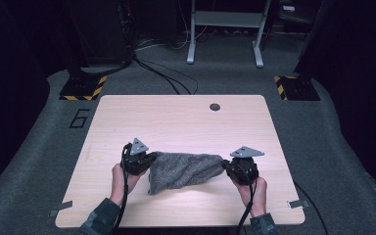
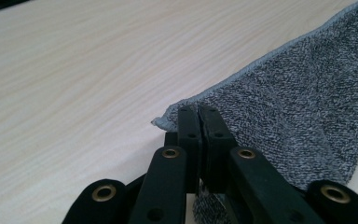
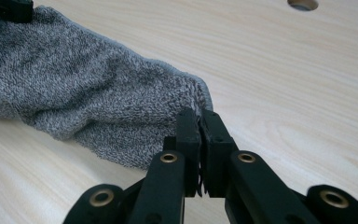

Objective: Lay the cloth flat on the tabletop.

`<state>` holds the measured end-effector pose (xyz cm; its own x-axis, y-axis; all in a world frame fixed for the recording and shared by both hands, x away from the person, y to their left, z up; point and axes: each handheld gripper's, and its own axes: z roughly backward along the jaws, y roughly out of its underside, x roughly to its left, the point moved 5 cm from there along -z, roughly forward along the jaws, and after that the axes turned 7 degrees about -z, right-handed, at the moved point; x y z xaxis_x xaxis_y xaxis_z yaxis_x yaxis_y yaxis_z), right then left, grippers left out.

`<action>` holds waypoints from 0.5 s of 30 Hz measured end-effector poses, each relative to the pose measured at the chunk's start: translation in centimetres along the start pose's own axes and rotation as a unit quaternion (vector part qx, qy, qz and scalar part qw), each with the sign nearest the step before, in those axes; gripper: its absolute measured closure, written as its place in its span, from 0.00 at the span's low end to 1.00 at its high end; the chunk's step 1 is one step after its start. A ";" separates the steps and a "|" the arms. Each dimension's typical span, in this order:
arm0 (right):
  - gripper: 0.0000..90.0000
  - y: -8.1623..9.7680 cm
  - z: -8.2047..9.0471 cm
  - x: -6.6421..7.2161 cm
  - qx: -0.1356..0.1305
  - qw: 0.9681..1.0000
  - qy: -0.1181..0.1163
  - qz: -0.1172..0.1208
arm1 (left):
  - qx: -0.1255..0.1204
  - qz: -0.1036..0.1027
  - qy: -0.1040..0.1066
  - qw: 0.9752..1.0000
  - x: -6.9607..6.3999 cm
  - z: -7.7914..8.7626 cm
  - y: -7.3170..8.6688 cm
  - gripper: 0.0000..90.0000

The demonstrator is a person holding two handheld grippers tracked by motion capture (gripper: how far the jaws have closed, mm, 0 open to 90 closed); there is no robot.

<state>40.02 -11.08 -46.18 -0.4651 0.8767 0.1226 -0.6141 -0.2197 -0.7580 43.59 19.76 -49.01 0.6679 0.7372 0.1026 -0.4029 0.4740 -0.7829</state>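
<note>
A grey speckled towel [image 1: 183,170] hangs stretched between my two grippers over the front half of the light wooden table [image 1: 176,117]. My left gripper [image 1: 144,161] is shut on the towel's left corner; in the left gripper view the jaws [image 2: 199,112] pinch the hemmed corner of the towel [image 2: 307,102]. At the towel's other end, my right gripper [image 1: 231,169] is shut on a corner, with the towel [image 3: 84,98] running away to the left from its jaws [image 3: 199,114]. The cloth sags toward the table on its near left side.
A round cable hole [image 1: 215,106] sits near the table's far edge, also seen as the hole [image 3: 302,3] in the right gripper view. Beyond the table lie cables on grey carpet, a white frame [image 1: 224,29] and yellow-black striped stand bases [image 1: 84,87].
</note>
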 end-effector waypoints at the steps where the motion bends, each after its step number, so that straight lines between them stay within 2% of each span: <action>1: 0.97 0.2 -0.1 0.0 0.004 1.000 -0.001 -0.002 | 0.006 -0.001 0.002 1.000 0.1 -0.1 0.3 0.98; 4: 0.97 0.3 -0.7 -0.5 0.010 1.000 -0.003 -0.010 | 0.009 0.011 0.002 1.000 0.6 -0.6 0.6 0.98; 5: 0.97 0.1 -1.0 -0.7 0.011 1.000 -0.003 -0.014 | 0.015 0.009 0.003 1.000 0.9 -0.8 0.6 0.98; 8: 0.97 -0.6 -2.1 -1.5 0.018 1.000 0.002 -0.020 | 0.020 0.018 -0.001 1.000 1.8 -1.6 0.3 0.98; 10: 0.98 -1.6 -3.0 -2.1 0.024 1.000 0.010 -0.016 | 0.020 0.022 -0.006 1.000 2.8 -2.3 -0.1 0.98; 12: 0.98 -3.0 -4.0 -2.7 0.026 0.999 0.019 -0.016 | 0.022 0.016 -0.020 0.999 3.9 -3.0 -1.0 0.98; 15: 0.98 -6.1 -4.9 -3.6 0.020 0.999 0.037 -0.007 | 0.014 0.008 -0.043 0.999 6.0 -3.4 -3.5 0.98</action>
<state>48.54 -10.78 -45.15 -0.4081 0.9091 0.0839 -0.6461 -0.2227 -0.7300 51.12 20.85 -47.78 0.6047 0.7834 0.1436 -0.4318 0.4740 -0.7674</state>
